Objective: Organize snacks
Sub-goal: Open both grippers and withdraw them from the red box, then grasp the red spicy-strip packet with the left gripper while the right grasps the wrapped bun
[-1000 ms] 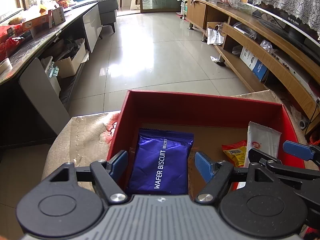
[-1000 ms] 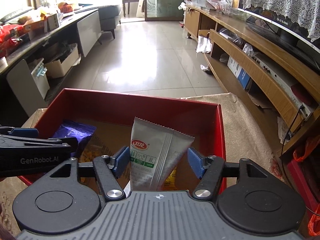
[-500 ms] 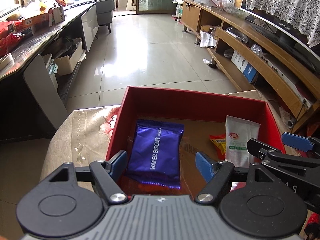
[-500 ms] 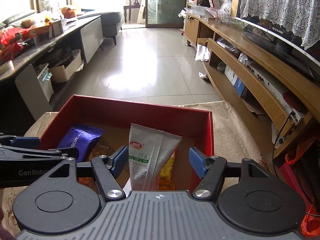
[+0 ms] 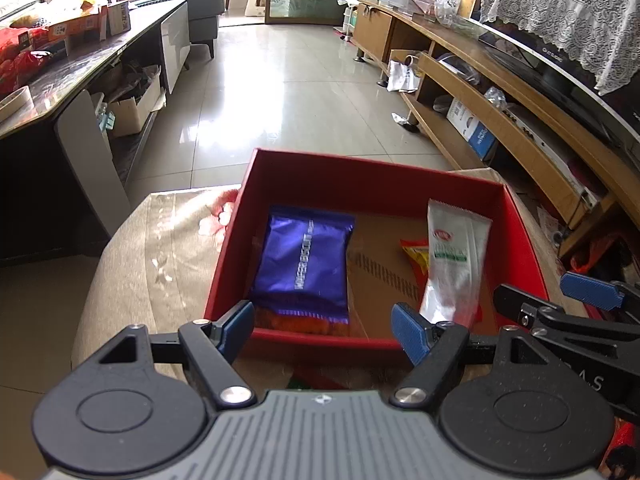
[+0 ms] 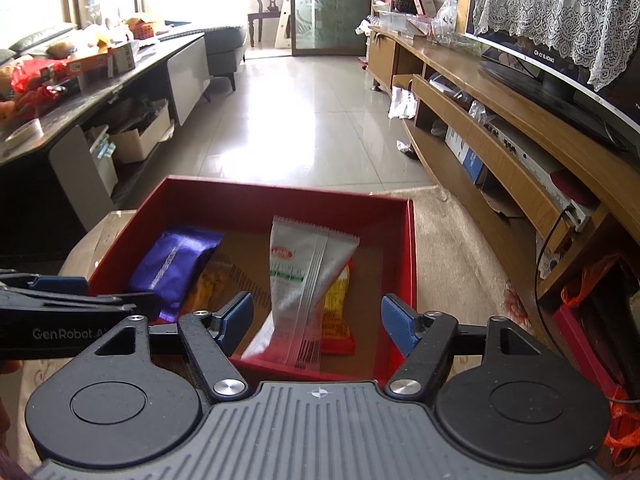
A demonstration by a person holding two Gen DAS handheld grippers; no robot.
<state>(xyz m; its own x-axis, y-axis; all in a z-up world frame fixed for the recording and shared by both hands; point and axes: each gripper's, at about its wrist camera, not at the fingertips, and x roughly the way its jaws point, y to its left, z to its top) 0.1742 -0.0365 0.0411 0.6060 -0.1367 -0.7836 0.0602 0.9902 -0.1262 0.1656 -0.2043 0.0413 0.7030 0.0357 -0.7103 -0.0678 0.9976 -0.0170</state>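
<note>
A red box (image 5: 360, 190) (image 6: 280, 196) sits on a beige cloth-covered table. In it lie a purple wafer biscuit pack (image 5: 306, 264) (image 6: 176, 264) on the left, a silver-white snack pouch (image 5: 454, 262) (image 6: 306, 276) on the right, and a red-yellow packet (image 5: 416, 254) (image 6: 336, 312) partly under the pouch. My left gripper (image 5: 326, 330) hangs open at the box's near wall, nothing between its fingers. My right gripper (image 6: 318, 322) is above the near right corner. Its jaws are opening, and its pads stand apart from the pouch lying below them.
The table's cloth (image 5: 160, 256) (image 6: 456, 248) extends on both sides of the box. A long wooden TV shelf (image 6: 500, 132) runs along the right, a dark counter (image 5: 80, 64) with clutter along the left. Tiled floor (image 5: 288, 108) lies beyond the table.
Both grippers drew back and up from the box, so more of it shows. The right jaws widened. The pouch, upright between the right fingers before, now lies in the box.
</note>
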